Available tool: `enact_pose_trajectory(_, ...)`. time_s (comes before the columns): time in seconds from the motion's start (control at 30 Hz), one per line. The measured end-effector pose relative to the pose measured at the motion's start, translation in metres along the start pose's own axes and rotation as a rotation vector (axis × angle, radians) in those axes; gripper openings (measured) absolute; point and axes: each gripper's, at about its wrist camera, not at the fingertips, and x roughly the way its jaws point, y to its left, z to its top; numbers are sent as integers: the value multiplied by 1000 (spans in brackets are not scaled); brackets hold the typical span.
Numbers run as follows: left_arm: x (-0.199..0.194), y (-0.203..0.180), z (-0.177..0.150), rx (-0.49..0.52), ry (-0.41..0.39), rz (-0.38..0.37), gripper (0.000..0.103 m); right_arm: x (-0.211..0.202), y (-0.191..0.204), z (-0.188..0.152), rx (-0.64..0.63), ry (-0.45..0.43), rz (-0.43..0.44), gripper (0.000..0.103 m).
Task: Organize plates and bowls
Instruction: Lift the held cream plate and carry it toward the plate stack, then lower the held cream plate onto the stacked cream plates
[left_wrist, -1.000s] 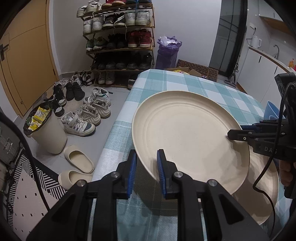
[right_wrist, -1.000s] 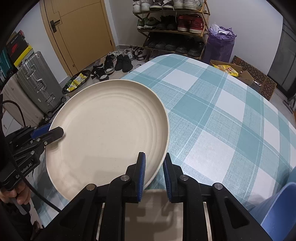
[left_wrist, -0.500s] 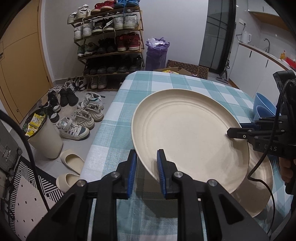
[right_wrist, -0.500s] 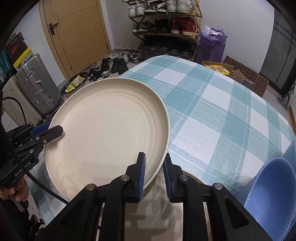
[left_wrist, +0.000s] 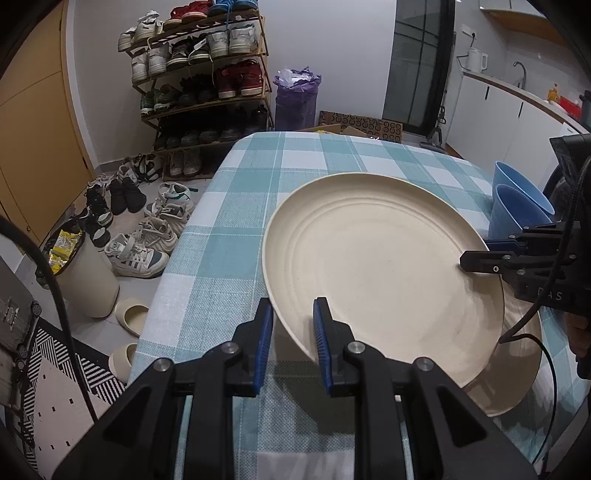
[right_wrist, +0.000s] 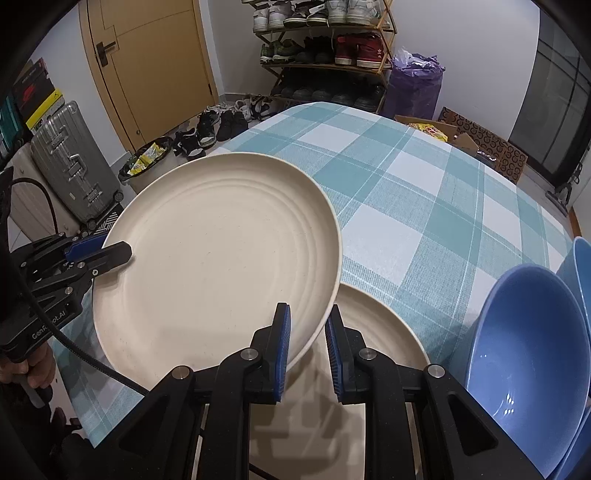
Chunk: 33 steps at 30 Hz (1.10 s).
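Black angular fingers (left_wrist: 328, 343) with ribbed blue pads, silver screws (right_wrist: 249, 353) at pivots, black cable (right_wrist: 74, 347) at nine o'clock.

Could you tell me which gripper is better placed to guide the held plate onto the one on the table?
Probably the right gripper: it grips the raised cream round plate directly above the second cream plate; the left gripper holds the far edge.

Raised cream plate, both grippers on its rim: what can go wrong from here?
The raised plate is pinched only at its rim by the left gripper and right gripper; uneven pull could twist it loose. It overlaps the lower plate off-centre, so lowering now may stack it crooked. The blue bowls sit close beside the right gripper.
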Motion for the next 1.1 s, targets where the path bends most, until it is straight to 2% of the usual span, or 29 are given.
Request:
enact_pose_trajectory(0.4, -3, -17, -9, 45, 7, -25, 20, -10, -1, -32, 10, 12, -11, 19)
enact_pose_trajectory(1.1, -5, -47, -16, 142, 18, -66, 20, -30, -15, -69, 44, 36, -43, 20)
